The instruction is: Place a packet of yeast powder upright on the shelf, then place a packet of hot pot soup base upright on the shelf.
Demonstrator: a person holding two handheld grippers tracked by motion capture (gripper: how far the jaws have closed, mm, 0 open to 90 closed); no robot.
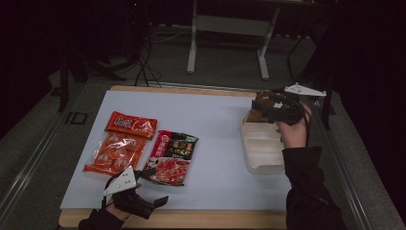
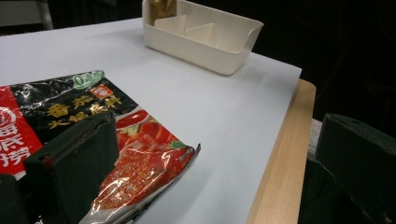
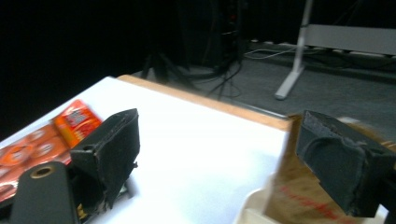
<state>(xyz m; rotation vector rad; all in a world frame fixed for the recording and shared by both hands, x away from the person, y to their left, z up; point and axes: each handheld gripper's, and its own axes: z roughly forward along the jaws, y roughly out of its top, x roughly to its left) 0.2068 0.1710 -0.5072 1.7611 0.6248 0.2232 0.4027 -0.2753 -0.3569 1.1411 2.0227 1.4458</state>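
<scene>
The right hand-held gripper (image 1: pixel 268 109) hovers, jaws apart, over the far end of the white bin (image 1: pixel 262 165), where the brown packet (image 1: pixel 261 103) now stands; the left hand-held gripper (image 1: pixel 143 191), jaws apart, must next clamp the tomato sachet (image 1: pixel 171 158) left of the bin

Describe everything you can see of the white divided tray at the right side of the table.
The white tray is a long, shallow box of what looks like matte plastic, with rounded corners and a dip in one end wall. Thin dividers split it into compartments. It sits flat on the white table surface near the right edge. A brown packet stands in its far end compartment; the nearer compartments look empty. The right gripper hangs over that far end, jaws open.
</scene>
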